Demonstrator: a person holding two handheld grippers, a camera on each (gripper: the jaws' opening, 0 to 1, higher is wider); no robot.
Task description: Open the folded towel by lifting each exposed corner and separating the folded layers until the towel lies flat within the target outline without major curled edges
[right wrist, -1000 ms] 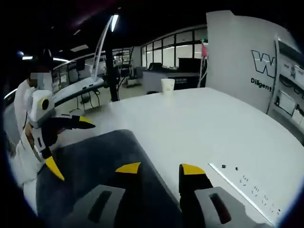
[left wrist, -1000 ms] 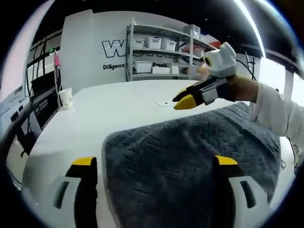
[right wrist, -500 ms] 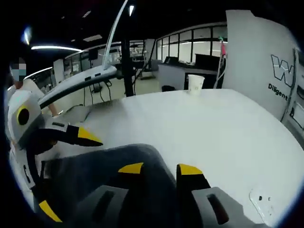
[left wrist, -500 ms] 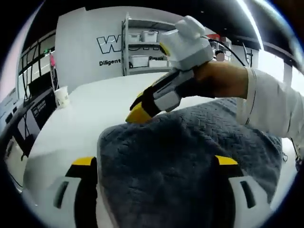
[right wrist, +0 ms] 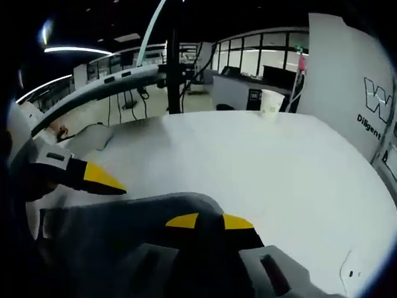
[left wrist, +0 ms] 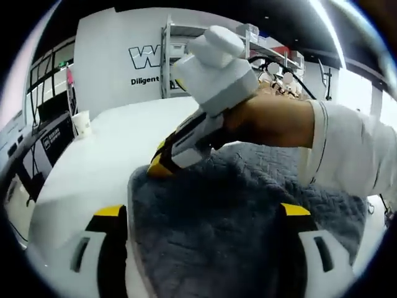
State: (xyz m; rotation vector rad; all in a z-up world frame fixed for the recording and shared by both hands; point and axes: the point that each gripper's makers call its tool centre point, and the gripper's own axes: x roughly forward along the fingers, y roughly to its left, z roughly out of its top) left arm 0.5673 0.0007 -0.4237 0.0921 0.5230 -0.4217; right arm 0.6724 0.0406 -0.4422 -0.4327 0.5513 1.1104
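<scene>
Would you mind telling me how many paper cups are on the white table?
1. The paper cup stands alone near the table's far edge, well beyond the grey towel; others may sit outside these views.

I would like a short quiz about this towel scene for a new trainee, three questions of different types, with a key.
1. True or false: the right gripper has its jaws nearly closed at a corner of the grey towel.
2. What stands far off on the white table? A) bottle B) paper cup C) bowl
3. Fill in: the left gripper has its jaws ____.

Key: 1 true; 2 B; 3 open, apart over the towel.
</scene>
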